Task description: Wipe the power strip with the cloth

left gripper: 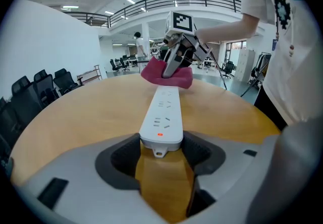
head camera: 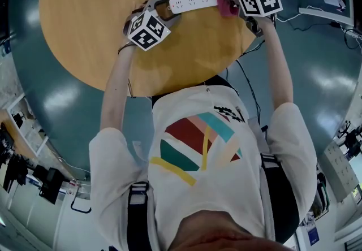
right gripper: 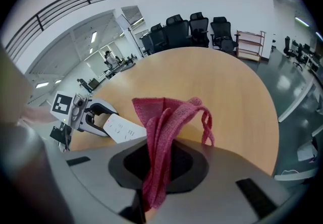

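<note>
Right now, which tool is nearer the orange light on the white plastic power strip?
Left. The left tool grips the white plastic power strip beside its orange light; the right tool holds a pink knitted cloth at the far end.

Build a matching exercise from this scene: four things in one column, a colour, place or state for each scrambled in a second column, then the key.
Things
1. power strip
2. cloth
3. table
4. left gripper

Descriptions
A. round, light wood
B. clamped on one end of the strip
C. dark pink, pinched in the right gripper
D. white, lying flat on the tabletop

Pairs: 1-D, 2-C, 3-A, 4-B
</note>
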Demonstrator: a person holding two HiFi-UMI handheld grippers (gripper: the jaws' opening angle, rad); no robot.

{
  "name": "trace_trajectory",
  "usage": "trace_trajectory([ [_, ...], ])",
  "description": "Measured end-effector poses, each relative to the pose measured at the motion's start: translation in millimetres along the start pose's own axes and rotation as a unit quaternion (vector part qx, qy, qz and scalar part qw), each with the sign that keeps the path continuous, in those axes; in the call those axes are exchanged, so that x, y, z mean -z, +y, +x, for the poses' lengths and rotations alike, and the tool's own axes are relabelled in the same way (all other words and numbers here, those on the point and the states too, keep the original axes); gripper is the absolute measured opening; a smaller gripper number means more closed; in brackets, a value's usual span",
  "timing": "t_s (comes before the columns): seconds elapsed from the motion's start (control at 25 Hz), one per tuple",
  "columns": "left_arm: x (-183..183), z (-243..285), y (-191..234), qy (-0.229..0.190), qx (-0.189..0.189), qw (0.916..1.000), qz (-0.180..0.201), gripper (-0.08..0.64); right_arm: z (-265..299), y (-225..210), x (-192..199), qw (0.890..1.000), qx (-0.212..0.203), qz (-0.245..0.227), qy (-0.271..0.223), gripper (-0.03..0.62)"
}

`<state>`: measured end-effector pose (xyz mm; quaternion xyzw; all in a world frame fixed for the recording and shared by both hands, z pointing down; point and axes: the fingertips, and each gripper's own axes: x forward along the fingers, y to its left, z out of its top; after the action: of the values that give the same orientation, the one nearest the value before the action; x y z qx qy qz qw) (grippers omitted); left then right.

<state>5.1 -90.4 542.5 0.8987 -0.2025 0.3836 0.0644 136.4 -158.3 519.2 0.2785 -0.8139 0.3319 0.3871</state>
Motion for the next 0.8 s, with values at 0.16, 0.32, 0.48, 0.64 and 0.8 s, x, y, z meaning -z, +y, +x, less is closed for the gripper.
trace_trajectory([
  [0.16, 4.0, -1.6, -0.6, 0.001, 0.001, 1.0000, -0.001, 0.295, -1.3, -7.8, 4.5, 1.000, 0.019, -0.002, 0.003, 0.039],
  [0.32, 4.6, -2.8, 0.2, 0.001, -0.001, 1.0000, -0.002, 0.296, -1.3, -9.9, 5.8, 1.000, 0.030, -0.003, 0.003, 0.039],
  [0.48, 1.0, -8.1, -5.6, -0.007, -0.014, 0.9999, 0.007, 0.296, -17.1, -0.1, 3.7, 0.999, 0.034, -0.027, -0.018, 0.039],
  [0.64, 2.5, -36.5, 8.1, -0.039, -0.030, 0.9968, -0.063, 0.297, -34.1, 31.3, 1.4, 0.988, 0.037, -0.144, -0.033, 0.038],
  [0.8, 2.4, -64.8, 29.9, -0.037, -0.066, 0.9894, -0.124, 0.178, -34.1, 91.0, 12.6, 0.942, 0.031, -0.332, -0.019, 0.039],
])
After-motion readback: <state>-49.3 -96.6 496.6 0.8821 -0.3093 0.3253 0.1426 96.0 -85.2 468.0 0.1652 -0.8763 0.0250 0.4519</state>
